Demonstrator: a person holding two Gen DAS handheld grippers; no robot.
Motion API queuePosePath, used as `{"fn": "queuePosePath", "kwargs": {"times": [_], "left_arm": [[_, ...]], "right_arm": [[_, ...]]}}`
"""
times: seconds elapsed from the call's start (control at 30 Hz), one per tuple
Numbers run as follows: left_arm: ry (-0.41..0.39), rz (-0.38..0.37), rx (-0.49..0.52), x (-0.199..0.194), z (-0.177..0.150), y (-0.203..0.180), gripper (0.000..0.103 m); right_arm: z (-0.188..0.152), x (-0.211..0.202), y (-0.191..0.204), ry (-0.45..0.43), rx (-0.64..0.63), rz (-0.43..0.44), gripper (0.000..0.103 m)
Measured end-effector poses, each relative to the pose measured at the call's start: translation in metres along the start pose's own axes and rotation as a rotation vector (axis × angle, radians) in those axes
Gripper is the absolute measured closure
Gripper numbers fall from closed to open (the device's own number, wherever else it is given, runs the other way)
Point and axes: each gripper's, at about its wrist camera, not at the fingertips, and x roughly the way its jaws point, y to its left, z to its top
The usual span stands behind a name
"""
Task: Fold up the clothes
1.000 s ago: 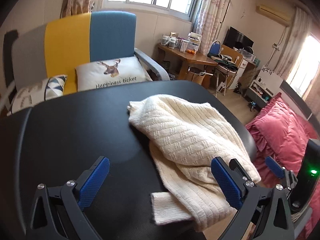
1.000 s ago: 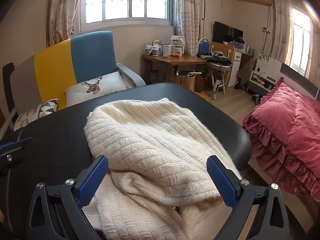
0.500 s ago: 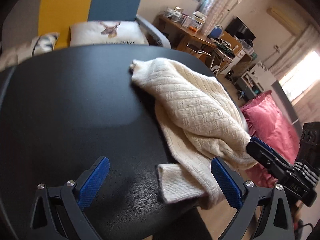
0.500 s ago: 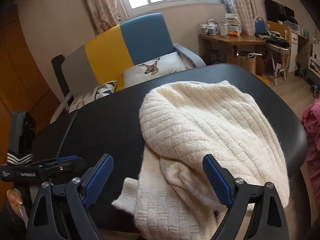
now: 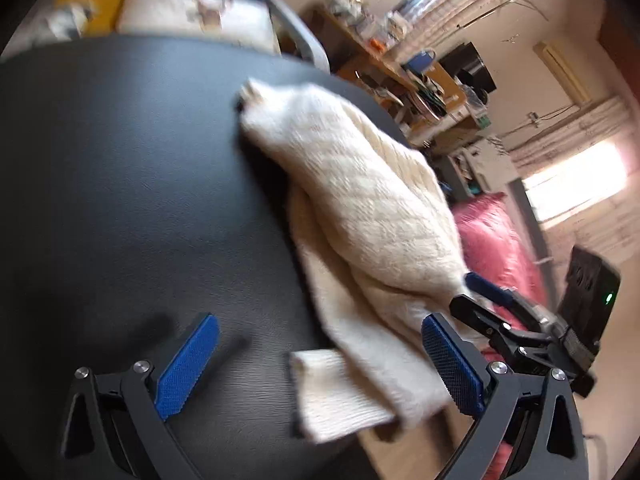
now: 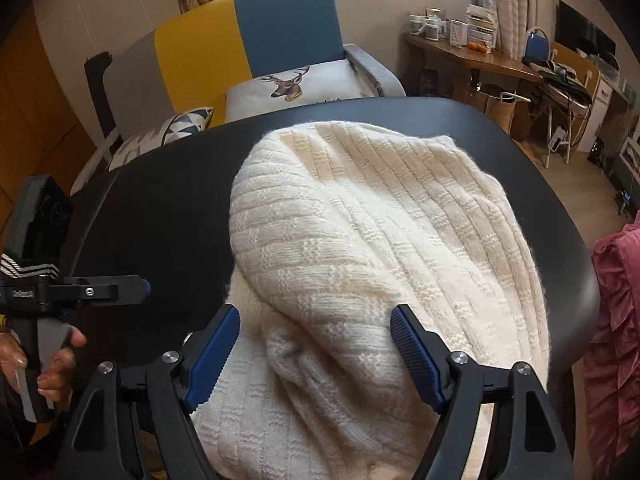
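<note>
A cream knitted sweater (image 6: 376, 240) lies bunched on the black table (image 6: 160, 200), its near part hanging over the front edge. In the left wrist view the sweater (image 5: 360, 216) runs along the table's right side, a ribbed cuff (image 5: 332, 392) sticking out near the edge. My left gripper (image 5: 316, 364) is open, low over the table (image 5: 120, 180), the cuff between its fingers. My right gripper (image 6: 316, 352) is open, its fingers astride a thick fold of the sweater at the near edge. The right gripper also shows in the left wrist view (image 5: 484, 296), at the sweater's right side.
A blue, yellow and grey sofa (image 6: 256, 36) with a deer cushion (image 6: 296, 84) stands behind the table. A wooden desk (image 6: 472, 56) with clutter is at the back right. A pink bed (image 6: 616, 320) lies right of the table. The left gripper's handle and hand (image 6: 36, 320) are at left.
Both grippers have dropped closer to the sweater's near edge. The left one now has the cuff between its fingers; the right one has moved in over the fold. Both stay open.
</note>
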Motion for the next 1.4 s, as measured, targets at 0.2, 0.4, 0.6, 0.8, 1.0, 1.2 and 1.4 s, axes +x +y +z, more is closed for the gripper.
{"fn": "queuePosePath", "kwargs": {"times": [0.2,0.4,0.6,0.8,1.0,1.2,1.4], "left_arm": [[0.098,-0.117,-0.177,0.035,0.011,0.013,0.001],[0.124,-0.186,-0.284,0.050,0.010,0.015,0.025],[0.168,-0.189,-0.314,0.064,0.005,0.010,0.050],[0.127,-0.156,-0.355,0.047,-0.003,0.018,0.044],[0.112,-0.151,-0.374,0.049,0.002,0.024,0.039],[0.100,-0.164,-0.365,0.058,0.004,0.020,0.045],[0.107,-0.131,-0.385,0.058,-0.003,0.034,0.096]], "right_arm": [[-0.010,-0.001,-0.017,-0.010,0.077,0.001,0.023],[-0.015,0.001,-0.025,-0.025,0.110,-0.014,0.023],[-0.019,0.002,-0.030,-0.036,0.132,-0.020,0.023],[-0.018,-0.009,-0.029,-0.058,0.142,0.030,0.023],[-0.024,0.004,-0.028,-0.024,0.154,-0.009,0.023],[-0.034,0.021,-0.029,0.010,0.157,-0.046,0.022],[-0.038,0.029,-0.021,-0.005,0.131,-0.094,0.015]]}}
